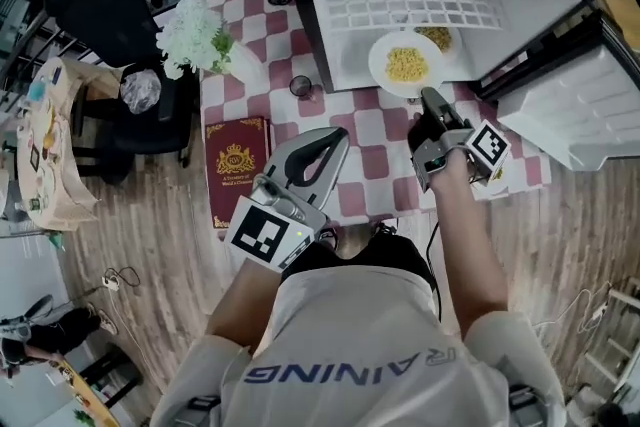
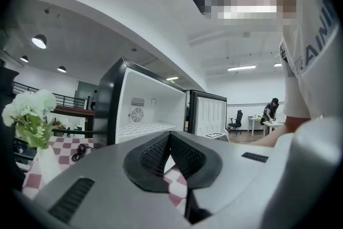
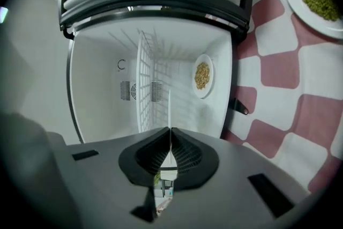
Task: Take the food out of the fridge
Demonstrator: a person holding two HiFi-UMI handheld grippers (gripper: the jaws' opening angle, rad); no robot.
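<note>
While the right hand-held gripper [image 1: 429,97] pinches the rim of the plate [image 1: 408,63] of food at the fridge [image 1: 330,15] mouth, I'd hold it level and draw it straight out over the counter [image 1: 365,160]; an edge grip tips easily. The left hand-held gripper [image 1: 338,137] is closed, empty.

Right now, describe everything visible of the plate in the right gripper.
The plate is round, white, like ceramic, with a heap of yellow food in its middle. It lies level at the open fridge's mouth, its near rim between the right gripper's shut jaws. Whether it rests on the fridge floor is unclear.
</note>
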